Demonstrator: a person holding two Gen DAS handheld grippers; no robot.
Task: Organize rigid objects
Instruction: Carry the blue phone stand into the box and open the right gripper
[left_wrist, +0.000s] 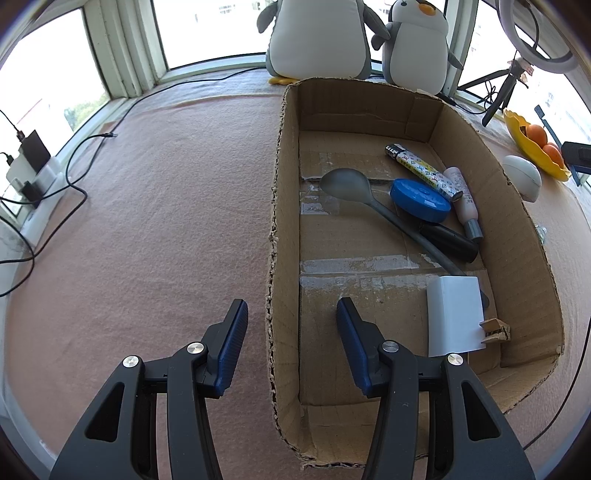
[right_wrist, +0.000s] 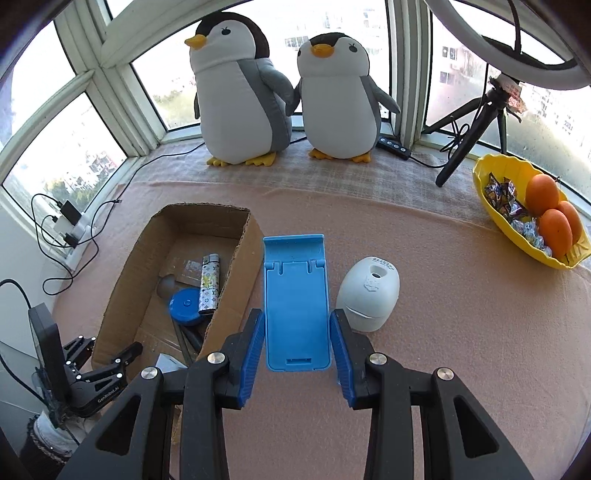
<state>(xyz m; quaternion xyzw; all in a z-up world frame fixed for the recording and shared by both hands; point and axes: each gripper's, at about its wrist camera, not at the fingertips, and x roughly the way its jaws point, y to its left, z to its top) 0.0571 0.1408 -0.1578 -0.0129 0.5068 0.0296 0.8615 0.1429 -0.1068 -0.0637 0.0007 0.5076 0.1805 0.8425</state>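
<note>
An open cardboard box (left_wrist: 284, 192) lies on the pink cloth and holds a grey spoon (left_wrist: 345, 184), a blue round lid (left_wrist: 419, 199), a patterned lighter (left_wrist: 424, 171), a white tube (left_wrist: 461, 195), a black cylinder (left_wrist: 448, 242) and a white block (left_wrist: 456, 315). My left gripper (left_wrist: 291, 310) is open and empty, straddling the box's left wall. My right gripper (right_wrist: 297, 326) is shut on a blue phone stand (right_wrist: 295, 299), held to the right of the box (right_wrist: 236, 284). A white egg-shaped device (right_wrist: 369, 291) stands just right of the stand.
Two plush penguins (right_wrist: 236, 96) stand at the window. A yellow bowl (right_wrist: 491, 206) with oranges and sweets sits at the far right. A tripod (right_wrist: 480, 122) with a ring light stands behind it. Cables and chargers (left_wrist: 33, 166) lie at the left.
</note>
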